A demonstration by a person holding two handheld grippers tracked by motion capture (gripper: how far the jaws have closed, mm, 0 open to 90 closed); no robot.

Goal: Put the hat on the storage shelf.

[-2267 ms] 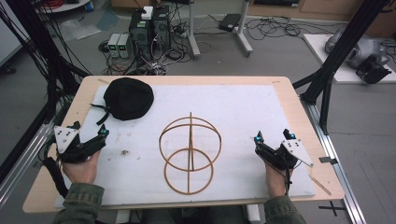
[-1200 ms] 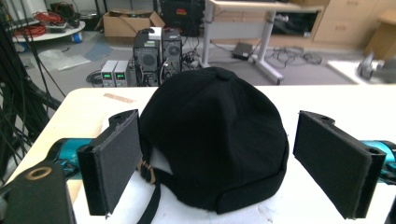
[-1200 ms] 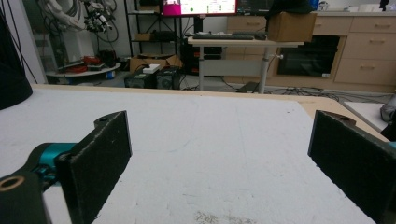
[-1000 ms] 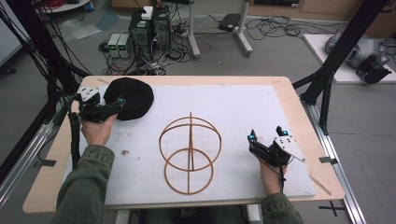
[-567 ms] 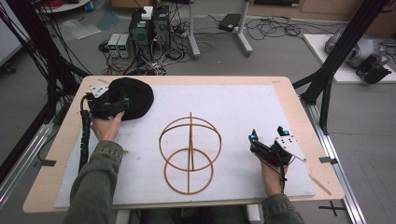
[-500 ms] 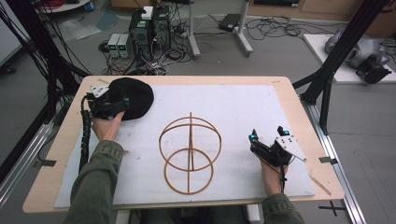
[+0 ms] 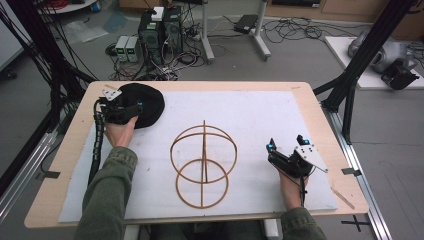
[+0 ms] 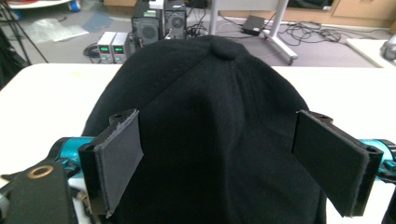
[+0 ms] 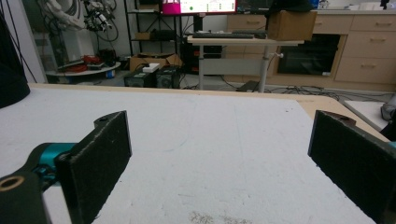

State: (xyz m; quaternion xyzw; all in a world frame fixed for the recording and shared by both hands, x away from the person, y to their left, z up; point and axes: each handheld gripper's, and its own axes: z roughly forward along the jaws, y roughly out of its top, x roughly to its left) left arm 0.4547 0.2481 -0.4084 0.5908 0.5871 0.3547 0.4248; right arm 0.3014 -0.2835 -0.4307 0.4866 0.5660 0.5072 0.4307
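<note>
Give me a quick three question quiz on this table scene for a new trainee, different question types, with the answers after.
1. True or false: the left gripper has its jaws open around the black cap.
2. Multiple choice: the wooden hoop stand stands A) on the cap, B) near the middle of the white mat, C) on the floor.
3. Fill in: the right gripper is ____, holding nothing.

Key: 1 true; 2 B; 3 open.
</note>
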